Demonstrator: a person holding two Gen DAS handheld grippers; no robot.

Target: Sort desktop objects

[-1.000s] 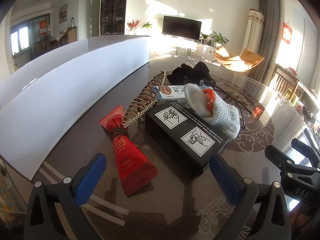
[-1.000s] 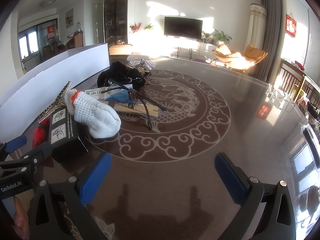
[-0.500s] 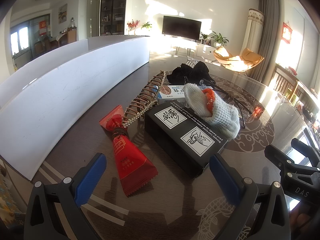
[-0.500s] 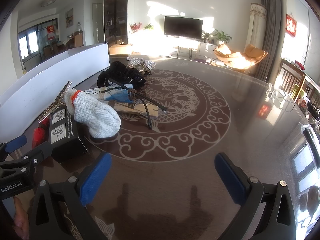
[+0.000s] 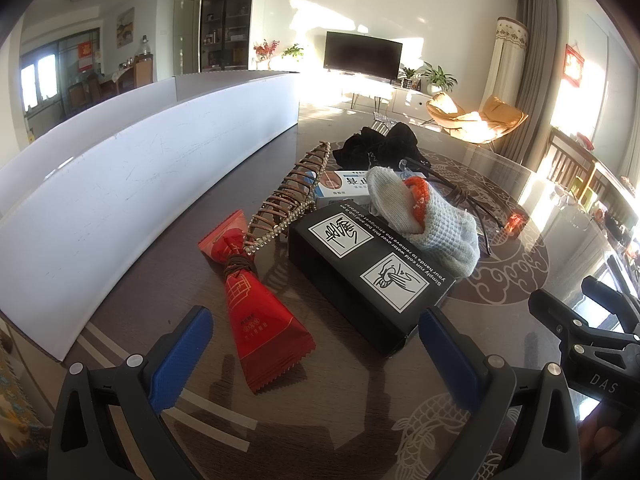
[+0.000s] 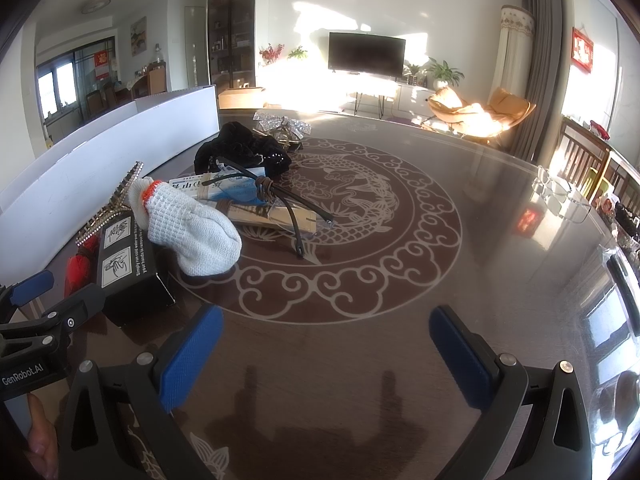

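Observation:
A pile of objects lies on the dark table. A red snack packet (image 5: 260,308) lies nearest my left gripper (image 5: 316,344), which is open and empty just in front of it. A black box (image 5: 368,276) bears a white knit glove (image 5: 424,220). A beaded hair clip (image 5: 288,196), a blue-white box (image 5: 344,188), a black cloth (image 5: 380,144) and glasses (image 6: 280,196) lie behind. My right gripper (image 6: 326,344) is open and empty over bare table, right of the black box (image 6: 128,268) and glove (image 6: 192,228).
A long white board (image 5: 120,184) stands along the left side of the table. A silver bow clip (image 6: 282,122) lies at the far side. A clear tray (image 6: 560,196) sits at the far right edge. The table (image 6: 400,264) has a dragon pattern.

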